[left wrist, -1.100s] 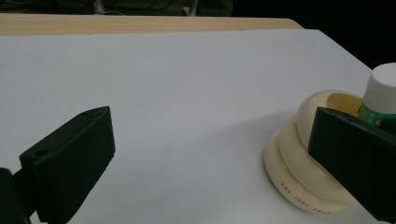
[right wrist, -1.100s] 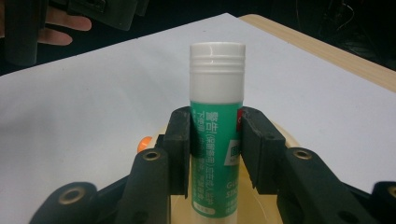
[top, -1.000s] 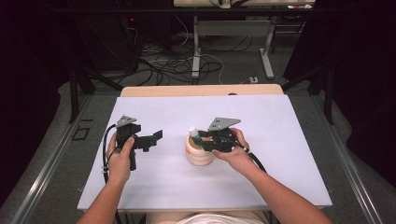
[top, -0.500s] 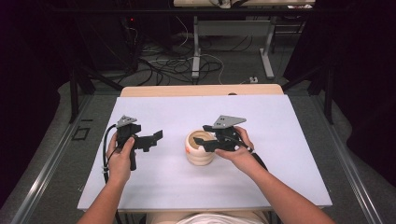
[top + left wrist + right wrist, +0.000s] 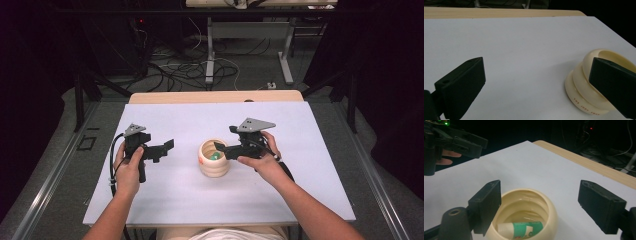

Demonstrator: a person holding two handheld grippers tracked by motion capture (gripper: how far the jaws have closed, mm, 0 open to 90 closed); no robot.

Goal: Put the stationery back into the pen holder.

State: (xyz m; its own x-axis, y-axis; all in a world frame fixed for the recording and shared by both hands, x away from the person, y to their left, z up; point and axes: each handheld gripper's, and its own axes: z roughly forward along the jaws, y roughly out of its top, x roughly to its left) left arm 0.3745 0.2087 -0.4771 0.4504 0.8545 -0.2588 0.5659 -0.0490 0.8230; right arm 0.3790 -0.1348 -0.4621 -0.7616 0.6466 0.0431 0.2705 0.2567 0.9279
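A cream ribbed cup (image 5: pixel 214 165) stands mid-table, also in the left gripper view (image 5: pixel 584 85) and the right gripper view (image 5: pixel 529 202). A green and white tube (image 5: pixel 520 229) lies inside it, its green part visible from above (image 5: pixel 215 156). My right gripper (image 5: pixel 226 140) hovers just right of the cup's rim and points left. Its jaws (image 5: pixel 539 192) have just been opening and stand wide with nothing between them, the cup below. My left gripper (image 5: pixel 165 148) is held left of the cup, open and empty (image 5: pixel 537 65).
A white sheet (image 5: pixel 300 190) covers the table, and a wooden strip (image 5: pixel 215 97) runs along its far edge. Cables and desk legs (image 5: pixel 210 65) lie on the floor beyond. The left gripper (image 5: pixel 456 142) appears at the top left of the right gripper view.
The right gripper, shut on the tube over the cup before, has opened and let the tube drop in, then lifted and drawn back to the right. The left gripper stayed still.
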